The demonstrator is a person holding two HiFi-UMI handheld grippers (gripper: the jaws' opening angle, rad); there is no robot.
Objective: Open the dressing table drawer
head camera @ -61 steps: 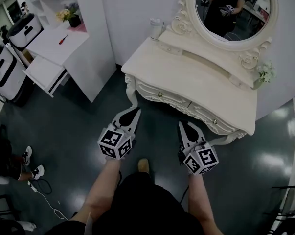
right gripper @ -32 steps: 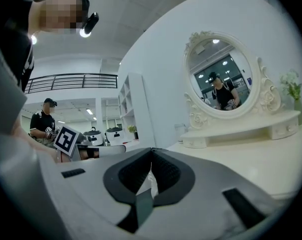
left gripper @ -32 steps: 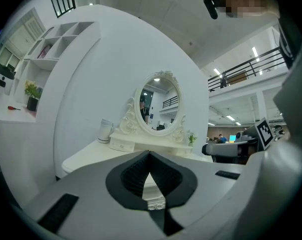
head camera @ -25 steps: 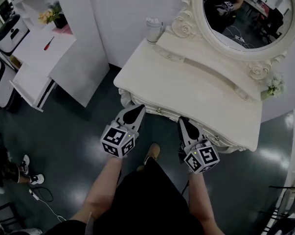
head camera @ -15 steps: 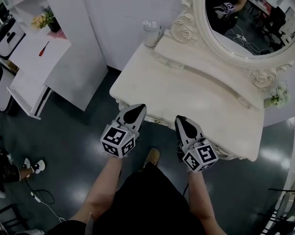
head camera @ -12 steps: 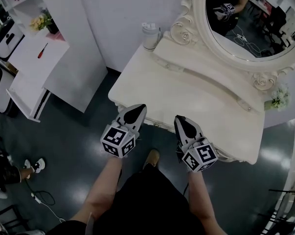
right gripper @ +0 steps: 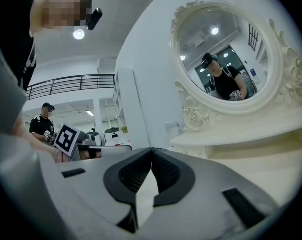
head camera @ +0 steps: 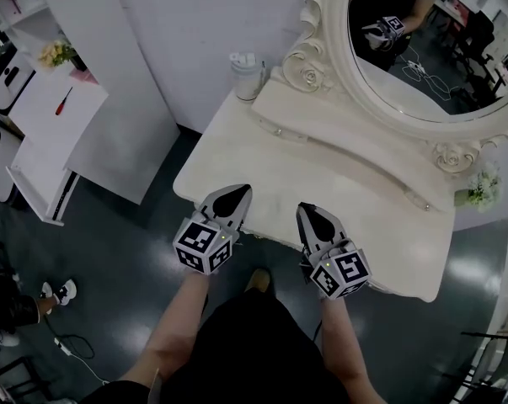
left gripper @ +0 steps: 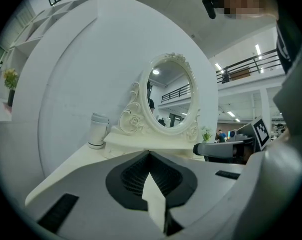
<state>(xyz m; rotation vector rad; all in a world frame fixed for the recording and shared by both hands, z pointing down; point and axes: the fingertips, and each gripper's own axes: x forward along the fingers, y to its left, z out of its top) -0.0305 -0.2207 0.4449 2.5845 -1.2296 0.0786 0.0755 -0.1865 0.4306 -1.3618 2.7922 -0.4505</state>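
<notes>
Counting now: two grippers, left gripper (head camera: pixel 237 190) and right gripper (head camera: pixel 305 209). One dressing table (head camera: pixel 338 188), one oval mirror (head camera: pixel 422 53), one white tumbler (head camera: pixel 246 76) far left on top. Two flower sprigs (white sprig (head camera: pixel 482 187) right, yellow sprig (head camera: pixel 56 53) far left). One red screwdriver (head camera: pixel 61 101).

The cream dressing table (head camera: pixel 321 183) is standing against a white wall, carrying a raised back shelf (head camera: pixel 346 118) (curved, with small knobs on its front). A white lidded cup (head camera: pixel 247 74) is sitting at the tabletop's back left corner. An oval mirror (head camera: pixel 414 40) is rising from the shelf, and a small flower sprig (head camera: pixel 481 188) is sitting at its right end.
</notes>
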